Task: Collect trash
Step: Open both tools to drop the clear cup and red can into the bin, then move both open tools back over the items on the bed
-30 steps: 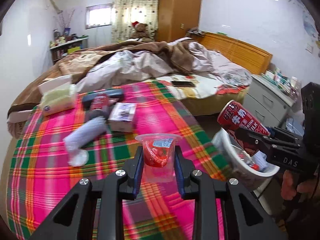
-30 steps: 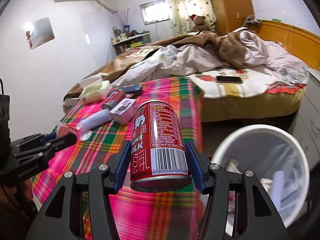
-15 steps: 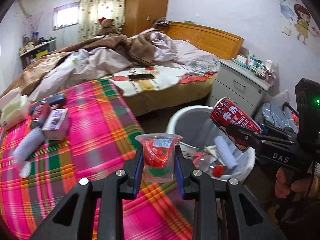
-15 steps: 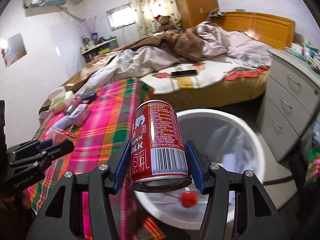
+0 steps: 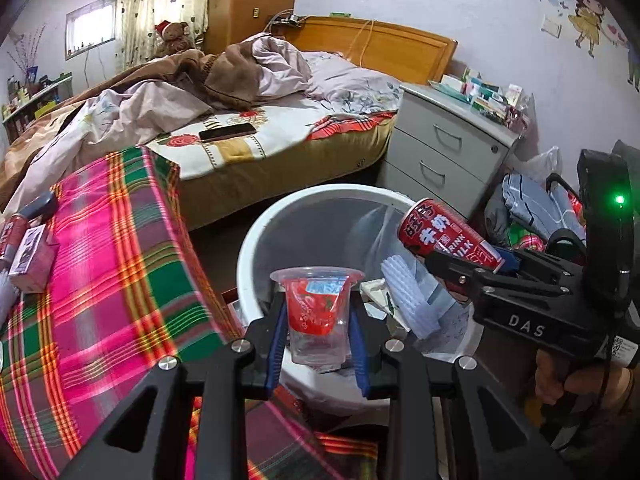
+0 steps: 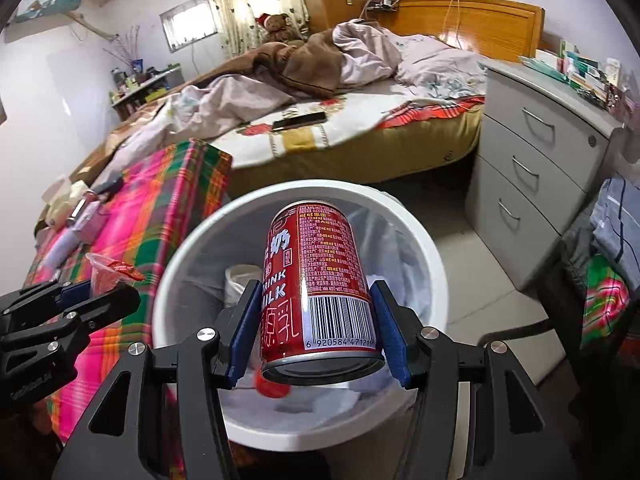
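Trash rides over the white bin point(image 6: 416, 240), ready to drop: the right gripper point(image 6: 316, 340) clamps a red milk can point(image 6: 316, 280), the left gripper point(image 5: 318, 340) pinches a plastic cup point(image 5: 318, 312)

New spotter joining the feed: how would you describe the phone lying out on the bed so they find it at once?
Start at the big bed with the wooden headboard. On its near side, past the rumpled brown blanket, a flat patch of rose-printed sheet is bare. The phone lies there: a thin dark slab, the only hard, flat thing among soft bedding.
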`<action>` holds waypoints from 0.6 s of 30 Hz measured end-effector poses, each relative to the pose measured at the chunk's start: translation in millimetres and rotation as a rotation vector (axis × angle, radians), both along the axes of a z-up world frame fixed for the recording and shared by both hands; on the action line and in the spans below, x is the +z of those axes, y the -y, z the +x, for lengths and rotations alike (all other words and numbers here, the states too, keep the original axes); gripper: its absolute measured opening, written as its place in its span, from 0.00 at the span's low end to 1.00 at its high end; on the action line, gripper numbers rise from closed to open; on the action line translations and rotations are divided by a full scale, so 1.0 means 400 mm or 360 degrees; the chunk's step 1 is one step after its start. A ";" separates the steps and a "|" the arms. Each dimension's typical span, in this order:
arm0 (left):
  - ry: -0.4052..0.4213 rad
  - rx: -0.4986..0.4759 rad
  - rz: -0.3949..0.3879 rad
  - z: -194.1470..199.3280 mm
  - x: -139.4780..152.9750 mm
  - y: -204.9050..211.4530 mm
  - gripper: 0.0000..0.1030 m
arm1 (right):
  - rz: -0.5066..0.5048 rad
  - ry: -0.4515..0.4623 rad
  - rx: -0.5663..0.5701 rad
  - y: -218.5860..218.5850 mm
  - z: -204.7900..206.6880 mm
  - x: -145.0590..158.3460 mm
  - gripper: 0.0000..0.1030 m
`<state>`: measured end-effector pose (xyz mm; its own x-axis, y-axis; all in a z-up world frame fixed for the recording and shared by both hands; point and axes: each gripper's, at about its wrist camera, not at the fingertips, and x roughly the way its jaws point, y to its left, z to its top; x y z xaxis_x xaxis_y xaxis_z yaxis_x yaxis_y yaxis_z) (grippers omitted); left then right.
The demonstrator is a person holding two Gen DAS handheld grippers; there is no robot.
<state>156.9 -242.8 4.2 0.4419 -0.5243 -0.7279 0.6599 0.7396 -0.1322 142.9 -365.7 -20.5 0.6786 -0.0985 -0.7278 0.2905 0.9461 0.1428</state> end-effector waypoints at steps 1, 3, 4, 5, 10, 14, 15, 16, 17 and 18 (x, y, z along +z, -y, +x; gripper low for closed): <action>-0.0006 -0.0003 0.0010 0.001 -0.004 0.007 0.29 | 0.0005 -0.0013 -0.0003 0.006 0.001 -0.006 0.55; -0.0013 -0.0001 0.0016 0.002 -0.011 0.018 0.29 | 0.0008 -0.0034 -0.0011 0.019 0.001 -0.014 0.55; -0.0013 0.0006 0.0024 0.003 -0.014 0.022 0.29 | 0.0002 -0.0047 -0.0018 0.024 0.002 -0.018 0.55; -0.0017 0.0009 0.0027 0.005 -0.018 0.025 0.29 | -0.0002 -0.0053 -0.0022 0.027 0.002 -0.020 0.55; -0.0040 0.0042 0.0022 0.019 -0.029 0.030 0.56 | -0.0002 -0.0061 -0.0018 0.037 0.003 -0.023 0.55; -0.0034 0.0053 0.0014 0.019 -0.028 0.025 0.57 | 0.0015 -0.0042 -0.0008 0.038 0.000 -0.016 0.55; -0.0040 0.0059 0.0012 0.019 -0.029 0.023 0.57 | 0.0009 -0.0044 -0.0011 0.038 0.001 -0.017 0.55; -0.0037 0.0067 0.0007 0.018 -0.027 0.018 0.57 | 0.0000 -0.0046 -0.0014 0.037 0.001 -0.018 0.55; -0.0028 0.0068 0.0000 0.016 -0.024 0.014 0.57 | -0.0005 -0.0048 -0.0014 0.034 0.003 -0.018 0.55; -0.0022 0.0065 -0.0001 0.014 -0.023 0.012 0.57 | -0.0006 -0.0045 -0.0013 0.032 0.002 -0.018 0.55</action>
<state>162.7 -247.5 -4.9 0.4528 -0.5065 -0.7338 0.6270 0.7660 -0.1419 143.5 -378.6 -27.6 0.6568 -0.1068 -0.7465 0.3021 0.9443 0.1307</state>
